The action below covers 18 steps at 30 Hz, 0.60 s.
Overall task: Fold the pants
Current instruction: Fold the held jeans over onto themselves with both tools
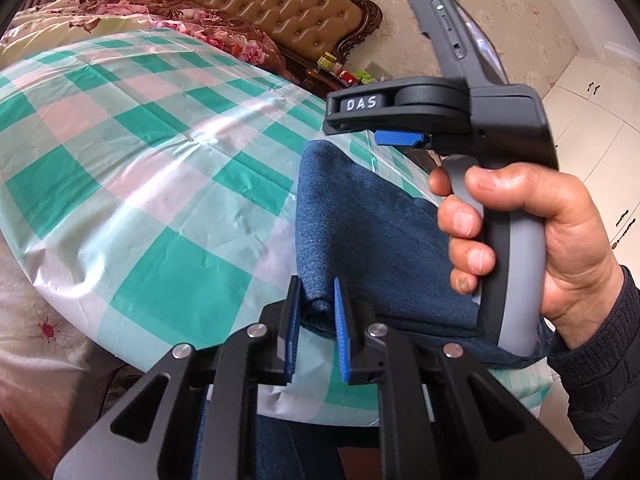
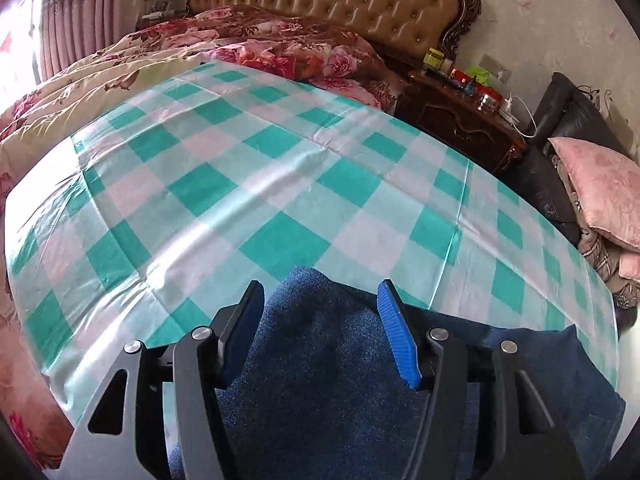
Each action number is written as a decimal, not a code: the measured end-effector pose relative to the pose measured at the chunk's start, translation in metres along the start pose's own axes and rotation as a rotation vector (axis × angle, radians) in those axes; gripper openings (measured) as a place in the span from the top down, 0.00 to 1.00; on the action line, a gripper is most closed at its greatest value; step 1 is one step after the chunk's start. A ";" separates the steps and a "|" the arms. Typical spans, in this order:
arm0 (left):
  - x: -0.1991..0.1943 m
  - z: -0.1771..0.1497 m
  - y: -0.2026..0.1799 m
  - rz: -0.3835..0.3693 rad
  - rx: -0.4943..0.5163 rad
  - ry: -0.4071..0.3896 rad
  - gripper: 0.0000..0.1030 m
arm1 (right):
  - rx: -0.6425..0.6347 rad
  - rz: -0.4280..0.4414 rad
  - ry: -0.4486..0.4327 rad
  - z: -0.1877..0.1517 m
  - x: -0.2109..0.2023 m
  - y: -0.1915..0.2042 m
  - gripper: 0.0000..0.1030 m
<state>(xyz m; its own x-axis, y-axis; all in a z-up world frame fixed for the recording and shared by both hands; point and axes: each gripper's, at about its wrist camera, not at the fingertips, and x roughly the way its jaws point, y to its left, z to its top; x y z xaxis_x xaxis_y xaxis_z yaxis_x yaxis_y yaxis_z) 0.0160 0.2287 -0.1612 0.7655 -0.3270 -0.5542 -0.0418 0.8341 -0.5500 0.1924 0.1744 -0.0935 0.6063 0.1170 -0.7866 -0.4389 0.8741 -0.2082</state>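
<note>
Bedroom w/ a tufted tan headboard (image 2: 340, 0) at the back wall and pink curtains (image 2: 68, 20) far left in the right wrist view. A floral quilt (image 2: 260, 40) is bunched at the head of the bed. In front of it a green/white checked sheet (image 2: 240, 184) is spread flat over the work surface, shiny, w/ a few creases. To the right of the bed stands a dark wood nightstand (image 2: 460, 120) w/ small bottles and clutter on top, then a black chair (image 2: 560, 140) holding a pink cushion (image 2: 600, 184).

Left wrist view: left gripper (image 1: 316, 328) sits low at the near edge, blue pads (image 1: 342, 336) a modest gap apart, w/ a folded corner of the blue pants (image 1: 360, 220) between them. Can't tell if the pads actually press the cloth; gap looks wider than the fold. Right of that, the pants lie in a thick folded stack on the sheet, near edge hanging off the front. Further right, the person's right hand (image 1: 540, 240) grips the grey handle of the right gripper (image 1: 396, 138), which hovers above the pants' far edge.

Right wrist view: right gripper's fingers are spread wide, pants (image 2: 320, 360) bunched beneath and between them, no pinch.
</note>
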 end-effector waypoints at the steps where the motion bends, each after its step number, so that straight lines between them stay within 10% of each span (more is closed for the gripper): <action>1: -0.001 0.001 -0.001 0.000 0.004 -0.002 0.86 | -0.001 -0.001 0.007 0.000 0.001 0.000 0.44; 18: -0.021 0.009 -0.036 0.059 0.148 -0.048 0.88 | -0.137 -0.061 0.331 0.010 0.035 0.045 0.27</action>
<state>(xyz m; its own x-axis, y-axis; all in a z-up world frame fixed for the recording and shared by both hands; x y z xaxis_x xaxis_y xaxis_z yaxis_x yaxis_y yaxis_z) 0.0075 0.2091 -0.1240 0.7945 -0.2565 -0.5505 0.0046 0.9089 -0.4170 0.2007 0.2223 -0.1250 0.3963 -0.1123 -0.9112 -0.5066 0.8010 -0.3190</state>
